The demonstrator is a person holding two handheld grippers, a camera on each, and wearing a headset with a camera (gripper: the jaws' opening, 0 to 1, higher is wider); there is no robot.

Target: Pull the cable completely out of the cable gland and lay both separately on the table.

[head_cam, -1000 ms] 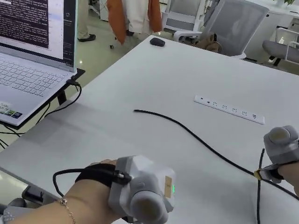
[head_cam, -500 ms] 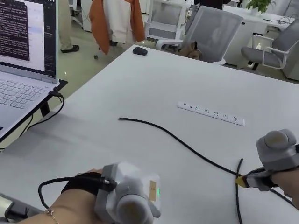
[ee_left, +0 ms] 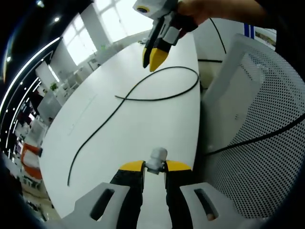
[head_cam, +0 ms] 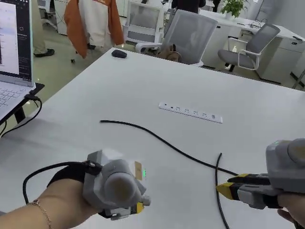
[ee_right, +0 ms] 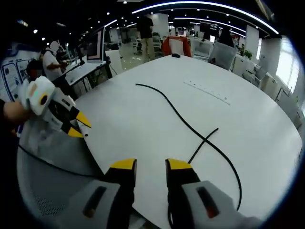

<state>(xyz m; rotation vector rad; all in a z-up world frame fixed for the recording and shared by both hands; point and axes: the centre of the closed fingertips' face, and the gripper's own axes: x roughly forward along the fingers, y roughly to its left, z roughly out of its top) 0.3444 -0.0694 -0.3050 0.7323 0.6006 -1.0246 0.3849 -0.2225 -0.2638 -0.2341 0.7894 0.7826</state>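
One tool [ee_left: 154,166] (left) grips gland [ee_left: 156,155]; cable [head_cam: 121,123] loose.

Open-plan office: a large white table [head_cam: 143,81] carries a power strip [head_cam: 190,112], a mouse [head_cam: 119,54] at its far edge and a laptop [head_cam: 14,43] on a stand at the left. Beyond it are grey mesh chairs [head_cam: 190,33], white desks [head_cam: 281,52], a potted plant [head_cam: 233,6] and a person in an orange and white jacket [head_cam: 93,21], standing on a pale glossy floor [head_cam: 55,71]. Tall windows [ee_left: 112,26] give daylight along one side; light strips [ee_right: 205,5] run across the dark ceiling.
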